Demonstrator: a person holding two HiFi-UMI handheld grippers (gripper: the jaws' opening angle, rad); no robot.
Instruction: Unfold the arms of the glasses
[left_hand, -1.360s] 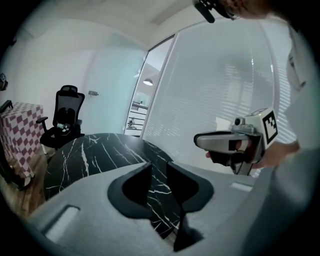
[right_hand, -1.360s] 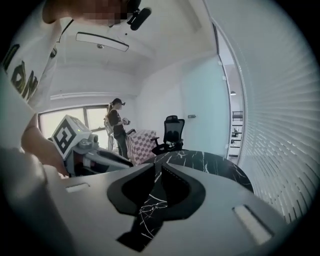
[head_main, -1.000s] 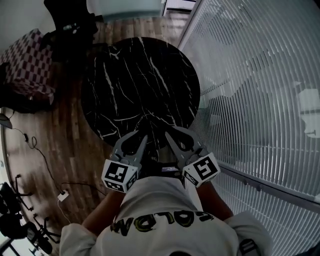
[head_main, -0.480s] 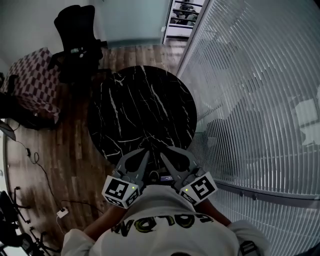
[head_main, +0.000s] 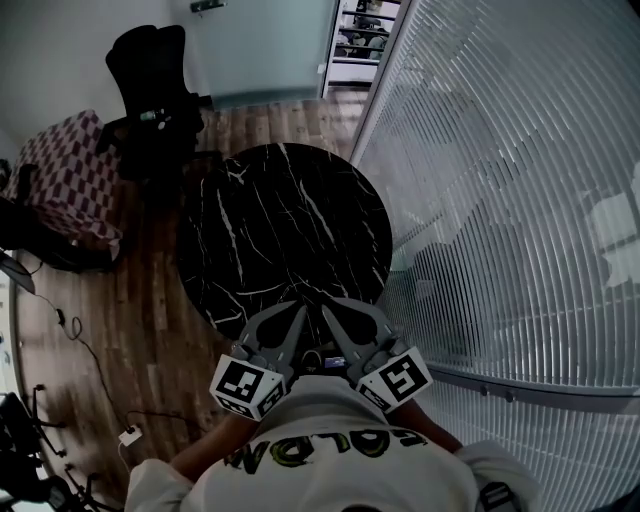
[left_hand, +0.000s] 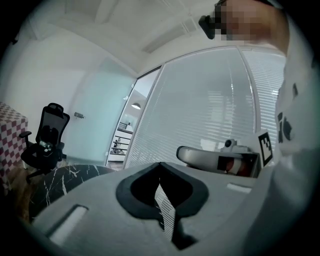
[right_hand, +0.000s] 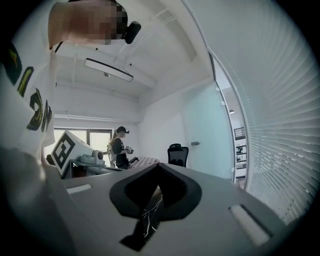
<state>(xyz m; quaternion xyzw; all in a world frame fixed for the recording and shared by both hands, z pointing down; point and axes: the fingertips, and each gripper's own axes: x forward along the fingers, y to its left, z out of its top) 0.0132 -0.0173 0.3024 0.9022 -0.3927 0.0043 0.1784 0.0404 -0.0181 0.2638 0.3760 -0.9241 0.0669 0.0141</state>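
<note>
Left gripper (head_main: 297, 312) and right gripper (head_main: 328, 306) are held side by side close to the person's chest, at the near edge of the round black marble table (head_main: 285, 190), tips angled toward each other. Left jaws pressed together, nothing between them (blinds (left_hand: 210, 100) show through the slot behind the tips). Right jaws have just closed, tips meeting, likewise empty. Glasses: cannot be located in any view; a small dark item (head_main: 318, 356) between the gripper bodies is too indistinct to name.
</note>
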